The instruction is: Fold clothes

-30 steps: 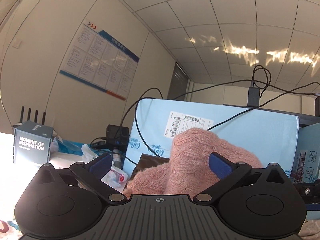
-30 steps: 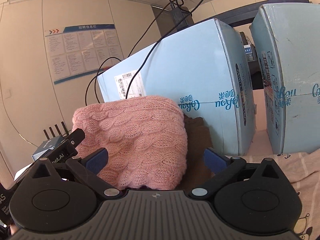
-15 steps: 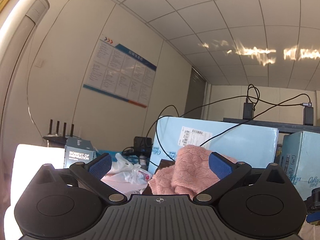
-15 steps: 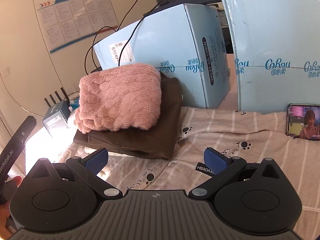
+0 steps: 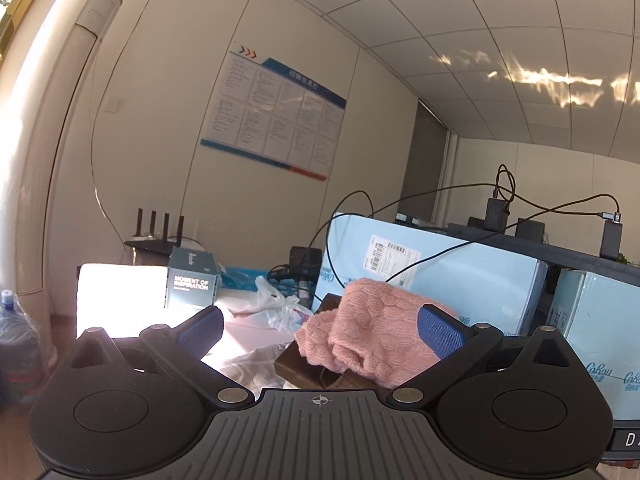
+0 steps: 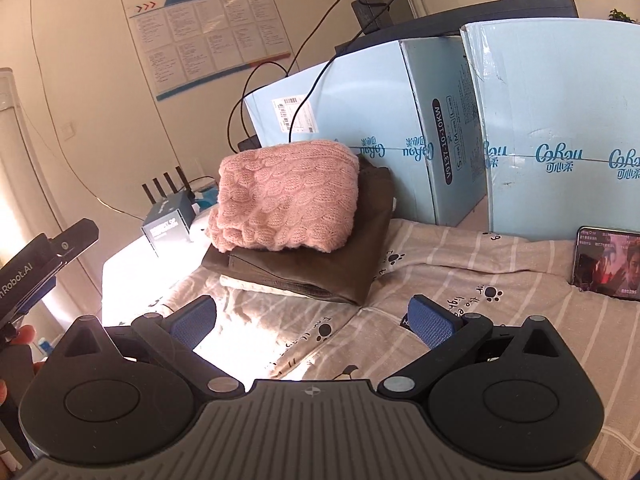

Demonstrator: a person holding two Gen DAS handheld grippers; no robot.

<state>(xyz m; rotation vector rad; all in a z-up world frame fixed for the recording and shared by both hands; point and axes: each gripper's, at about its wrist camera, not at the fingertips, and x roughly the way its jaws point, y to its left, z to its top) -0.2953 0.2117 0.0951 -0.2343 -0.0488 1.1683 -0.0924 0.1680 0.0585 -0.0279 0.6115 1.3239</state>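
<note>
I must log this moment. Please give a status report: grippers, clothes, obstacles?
Left gripper open, empty. Right gripper open, empty. Pink sweater folded, on top of brown garment, on the striped sheet. Nothing in the way.

We seem to be in an office or workroom put to use as a makeshift recording spot. Above us runs a grid of suspended ceiling tiles (image 5: 460, 32), and a printed notice board (image 6: 208, 36) hangs on the plain wall. A tall floor-standing air conditioner (image 5: 52, 152) fills one corner, with a water jug (image 5: 16, 344) at its foot. A router (image 5: 158, 236) with four antennas sits behind a small boxed product (image 5: 192, 280). Light-blue shipping cartons (image 6: 360, 132) stand stacked under cables, probably against a desk partition. A striped bedsheet (image 6: 460, 280) covers the work surface, and a phone (image 6: 606, 264) leans there.
</note>
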